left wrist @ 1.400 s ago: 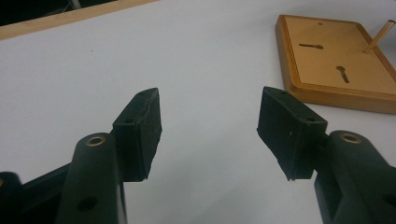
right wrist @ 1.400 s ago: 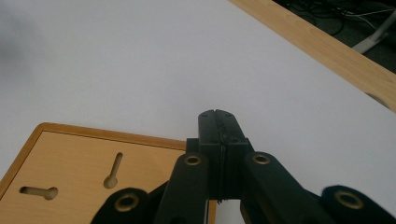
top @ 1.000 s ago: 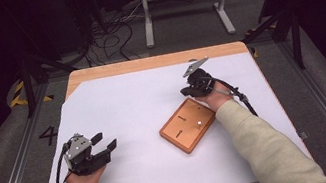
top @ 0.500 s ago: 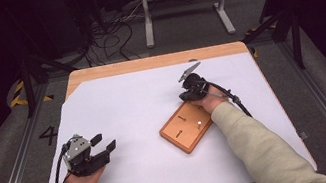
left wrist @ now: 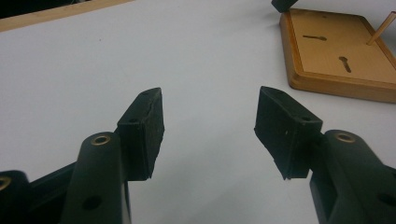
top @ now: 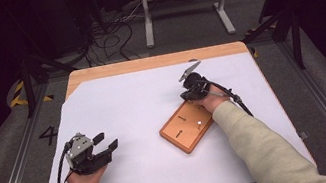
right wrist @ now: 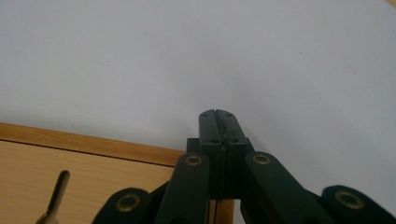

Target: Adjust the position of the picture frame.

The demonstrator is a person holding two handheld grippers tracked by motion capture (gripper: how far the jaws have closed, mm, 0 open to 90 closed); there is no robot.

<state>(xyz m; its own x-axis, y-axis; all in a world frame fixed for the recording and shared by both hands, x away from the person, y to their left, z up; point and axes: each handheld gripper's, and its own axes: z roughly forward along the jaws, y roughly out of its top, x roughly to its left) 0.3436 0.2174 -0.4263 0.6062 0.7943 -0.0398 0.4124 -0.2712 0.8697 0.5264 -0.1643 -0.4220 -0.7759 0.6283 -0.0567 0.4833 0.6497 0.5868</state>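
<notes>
A wooden board [top: 187,126] with two keyhole-shaped slots lies flat on the white sheet [top: 138,106] that covers the counter [top: 97,73], turned at a slant to the sheet's edges. The right tool [top: 188,95] sits just past the board's far corner, its jaws pressed flat together with nothing between them; the right gripper view shows the same, the two pads meeting in a thin seam above the board's edge and the bare sheet beyond it. The person's right hand [top: 211,101] lies at that same corner of the board, the sleeve running along its right side. The left tool [top: 105,142] rests on the sheet well apart from the board, off to its left, with its jaws standing wide and empty; its tips point toward the board. In the left gripper view the board lies ahead and to the right of the open jaws, and a thin wooden peg [left wrist: 381,29] stands tilted at the board's right side.
</notes>
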